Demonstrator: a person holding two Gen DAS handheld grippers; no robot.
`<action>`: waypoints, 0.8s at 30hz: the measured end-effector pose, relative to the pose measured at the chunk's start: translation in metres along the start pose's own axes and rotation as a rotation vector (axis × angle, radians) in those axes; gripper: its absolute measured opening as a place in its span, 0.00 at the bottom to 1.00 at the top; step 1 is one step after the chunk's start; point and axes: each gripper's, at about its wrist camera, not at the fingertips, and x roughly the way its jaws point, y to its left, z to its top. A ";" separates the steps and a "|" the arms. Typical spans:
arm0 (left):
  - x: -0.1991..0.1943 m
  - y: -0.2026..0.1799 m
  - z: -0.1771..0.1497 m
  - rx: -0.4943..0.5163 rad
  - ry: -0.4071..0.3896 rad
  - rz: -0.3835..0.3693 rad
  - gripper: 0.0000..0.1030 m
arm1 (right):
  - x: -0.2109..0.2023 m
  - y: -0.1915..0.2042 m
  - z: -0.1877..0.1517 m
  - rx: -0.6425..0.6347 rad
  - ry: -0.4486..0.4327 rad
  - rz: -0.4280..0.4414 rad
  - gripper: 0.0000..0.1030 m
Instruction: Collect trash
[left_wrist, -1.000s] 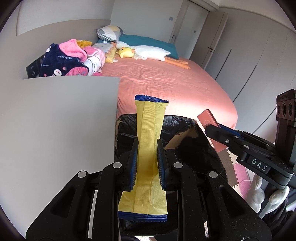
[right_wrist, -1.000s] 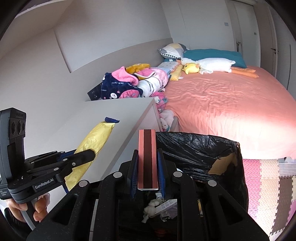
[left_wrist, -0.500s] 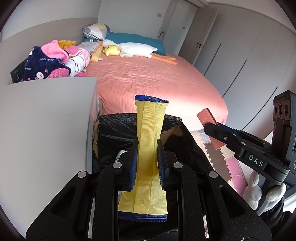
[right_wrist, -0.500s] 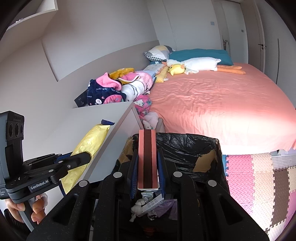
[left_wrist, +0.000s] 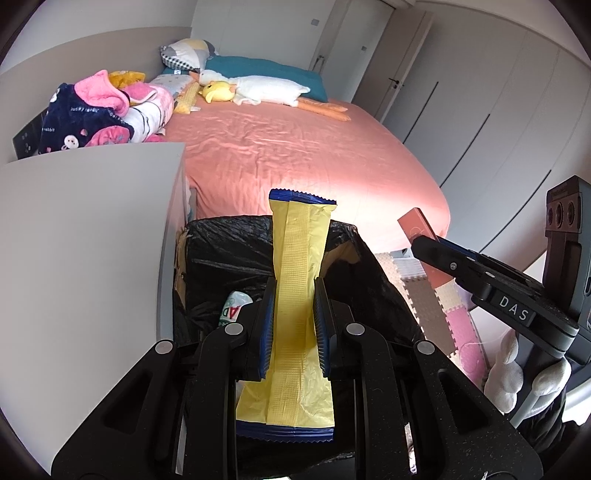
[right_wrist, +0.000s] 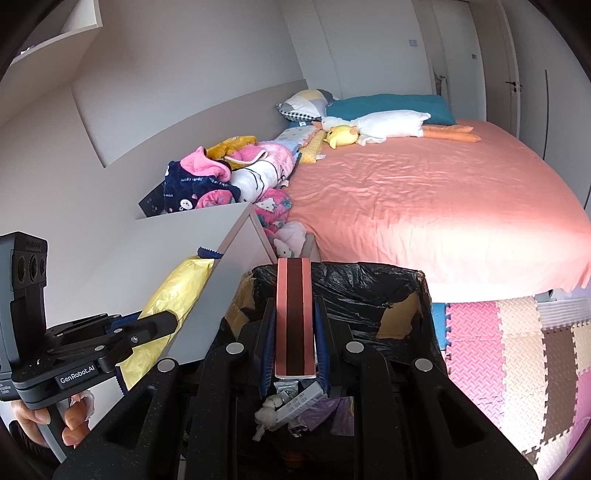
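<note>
My left gripper (left_wrist: 294, 291) is shut on a yellow wrapper with blue ends (left_wrist: 299, 258) and holds it upright above the bin lined with a black bag (left_wrist: 221, 240). My right gripper (right_wrist: 294, 310) is shut on a flat pink box with a dark stripe (right_wrist: 294, 314), also above the bin (right_wrist: 369, 280). Trash lies in the bin: a white bottle (left_wrist: 232, 310) and paper scraps (right_wrist: 295, 402). The right gripper with the pink box (left_wrist: 417, 229) shows at the right of the left wrist view. The left gripper with the wrapper (right_wrist: 177, 291) shows at the left of the right wrist view.
A grey cabinet top (left_wrist: 81, 240) stands left of the bin. A bed with a pink sheet (right_wrist: 424, 199) lies behind, with plush toys (left_wrist: 255, 88) and piled clothes (left_wrist: 103, 110). Foam puzzle mats (right_wrist: 517, 350) cover the floor at right.
Both grippers have shifted over the bin, and more of its inside and the trash in it now shows. Both still hold their items.
</note>
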 end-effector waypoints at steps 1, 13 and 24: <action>0.001 0.000 -0.001 0.001 0.008 0.001 0.19 | -0.001 -0.001 0.001 -0.001 -0.003 -0.003 0.20; -0.007 0.008 -0.003 -0.031 -0.051 0.089 0.94 | -0.010 -0.005 0.000 -0.008 -0.040 -0.040 0.67; -0.007 0.009 -0.003 -0.007 -0.039 0.122 0.94 | -0.005 0.002 0.000 -0.032 -0.031 -0.036 0.67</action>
